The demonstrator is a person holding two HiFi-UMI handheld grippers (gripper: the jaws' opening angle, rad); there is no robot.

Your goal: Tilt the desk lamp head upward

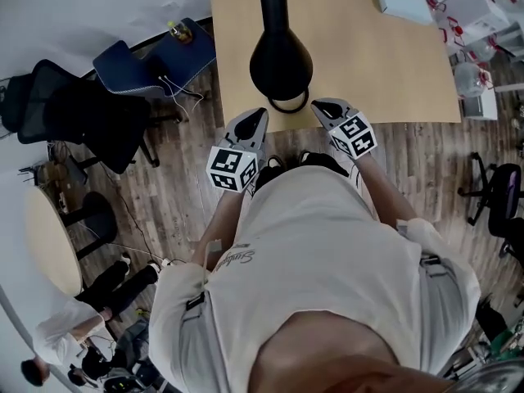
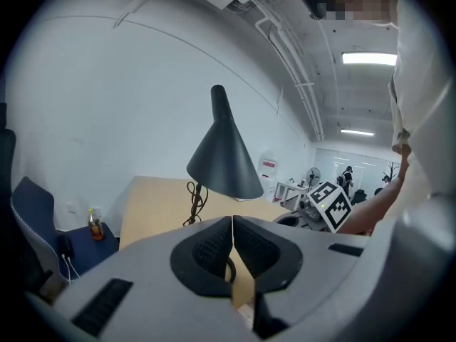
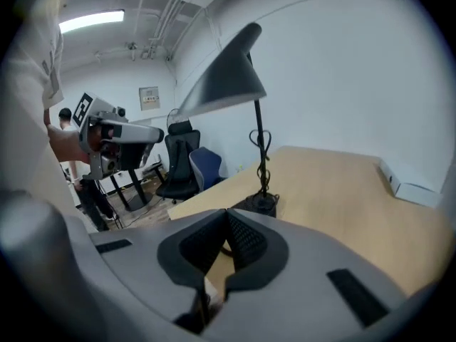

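- Hovering just short of black cone-shaded metal desk lamp head [image 1: 281, 60] over pale wooden counter [image 1: 368, 64]: left tool [image 1: 259, 117] and right tool [image 1: 322, 106], both pressed together, empty.
- Facing downward, untouched; entire tilt apparently outstanding.

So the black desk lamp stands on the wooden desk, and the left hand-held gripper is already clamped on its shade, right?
Not quite. The left gripper view shows the left hand-held gripper shut on nothing, its jaws together and short of the shade. The black desk lamp does stand on the wooden desk.
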